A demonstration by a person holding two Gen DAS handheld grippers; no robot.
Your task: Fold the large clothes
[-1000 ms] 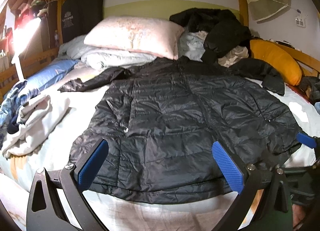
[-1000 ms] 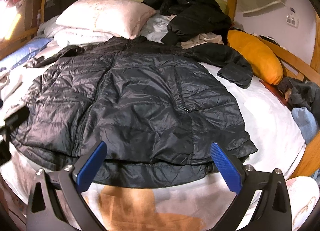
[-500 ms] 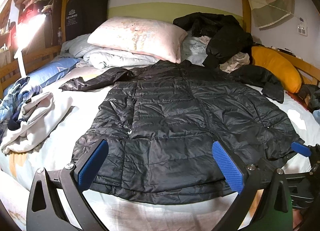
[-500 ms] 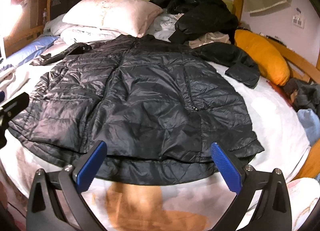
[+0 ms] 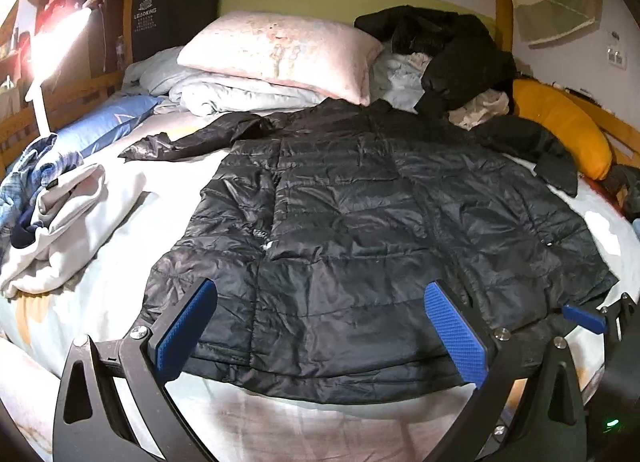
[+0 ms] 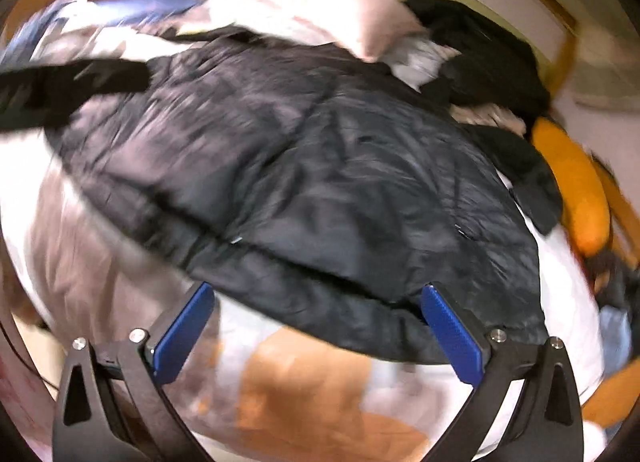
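A large black quilted puffer jacket [image 5: 360, 229] lies spread flat on the bed, hem toward me, sleeves out to both sides. My left gripper [image 5: 320, 326] is open and empty, hovering over the hem at the near edge. My right gripper [image 6: 316, 326] is also open and empty above the hem; its view is blurred and tilted, and the jacket [image 6: 312, 181] fills it. One blue right fingertip [image 5: 584, 318] shows at the right edge of the left wrist view, beside the jacket's right hem corner.
A pink pillow [image 5: 280, 49] and folded bedding sit at the head of the bed. Another black coat [image 5: 448, 49] is heaped at back right by an orange cushion [image 5: 560, 129]. White and blue clothes [image 5: 52, 213] lie at left. A lamp [image 5: 60, 33] glares at far left.
The left gripper has drawn back and risen slightly, showing more of the bed. The right gripper has swung fast and tilted, blurring its view. Both stay open.
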